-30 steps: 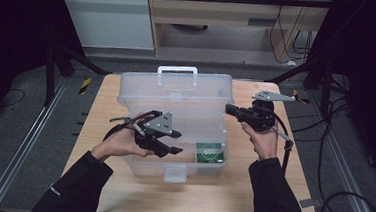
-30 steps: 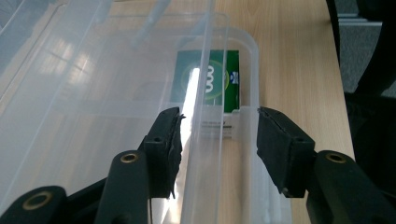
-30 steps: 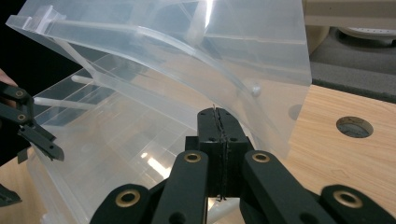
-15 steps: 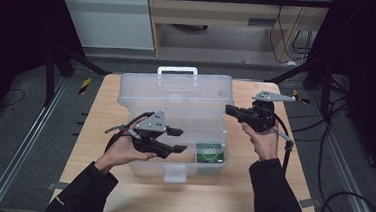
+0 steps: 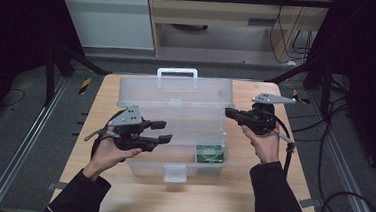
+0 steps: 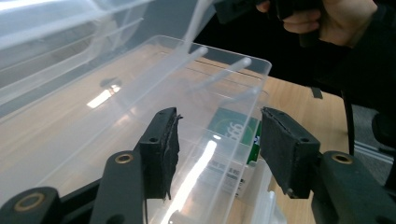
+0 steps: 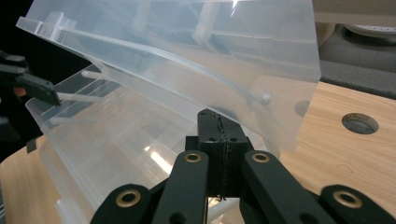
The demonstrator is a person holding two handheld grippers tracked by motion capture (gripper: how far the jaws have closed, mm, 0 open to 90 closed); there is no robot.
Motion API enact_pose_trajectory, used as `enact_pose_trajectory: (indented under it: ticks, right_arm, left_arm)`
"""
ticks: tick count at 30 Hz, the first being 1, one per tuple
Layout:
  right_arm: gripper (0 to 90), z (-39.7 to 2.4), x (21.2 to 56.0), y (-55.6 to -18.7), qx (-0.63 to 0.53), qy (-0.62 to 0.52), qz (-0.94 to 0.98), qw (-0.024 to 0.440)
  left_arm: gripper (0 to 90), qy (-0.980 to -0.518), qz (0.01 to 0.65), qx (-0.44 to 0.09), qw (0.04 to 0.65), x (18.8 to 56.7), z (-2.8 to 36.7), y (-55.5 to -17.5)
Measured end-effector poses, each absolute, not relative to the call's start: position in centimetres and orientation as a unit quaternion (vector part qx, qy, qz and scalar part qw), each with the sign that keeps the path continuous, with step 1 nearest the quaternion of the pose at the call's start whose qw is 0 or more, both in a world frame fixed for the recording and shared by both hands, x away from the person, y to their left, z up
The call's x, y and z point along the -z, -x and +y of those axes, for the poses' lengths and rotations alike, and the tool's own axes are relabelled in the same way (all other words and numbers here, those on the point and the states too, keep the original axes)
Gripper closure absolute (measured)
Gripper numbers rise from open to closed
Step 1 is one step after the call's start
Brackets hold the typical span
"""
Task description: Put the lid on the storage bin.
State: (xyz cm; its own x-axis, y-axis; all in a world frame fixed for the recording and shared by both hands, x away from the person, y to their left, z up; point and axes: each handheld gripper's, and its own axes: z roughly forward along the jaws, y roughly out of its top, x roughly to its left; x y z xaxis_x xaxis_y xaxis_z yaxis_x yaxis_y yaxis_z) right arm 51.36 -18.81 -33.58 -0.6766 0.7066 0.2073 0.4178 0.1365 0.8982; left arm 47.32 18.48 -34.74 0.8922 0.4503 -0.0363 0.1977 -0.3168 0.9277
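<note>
Two tools are in our hands: our left tool (image 5: 163,132) has its jaws apart with nothing between them, just inside the left wall of the clear plastic box (image 5: 174,135) at mid-bench. Our right tool (image 5: 231,112), jaws together, touches the raised lid (image 7: 187,51). One green packet (image 5: 209,152) lies in the box's front right corner.

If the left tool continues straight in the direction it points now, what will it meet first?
Probably the green packet inside the clear box. The left tool is open above the box's near edge, aimed at the packet; depth is unclear, so the box wall may come first.
</note>
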Motion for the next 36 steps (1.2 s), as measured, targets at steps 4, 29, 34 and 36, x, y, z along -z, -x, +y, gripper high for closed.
enact_pose_trajectory:
  ticks: [4,29,34,36]
  right_arm:
    - [90.0,-18.7,33.6,-51.2,-0.534,-0.378,0.744,0.133]
    - [90.0,-18.8,34.3,-50.1,-0.517,-0.372,0.761,0.127]
    - [90.0,-18.7,34.4,-49.9,-0.511,-0.371,0.764,0.128]
    - [90.0,-18.7,34.4,-49.8,-0.507,-0.37,0.768,0.131]
  left_arm:
    - [49.4,-0.797,0.218,-0.125,0.549,34.9,19.4,-47.1]
    - [84.8,-0.76,0.323,-0.177,0.536,35.9,25.4,-46.1]
    - [87.4,-0.753,0.342,-0.19,0.529,36.0,26.2,-46.1]
    - [87.7,-0.752,0.347,-0.192,0.527,36.0,26.6,-46.1]
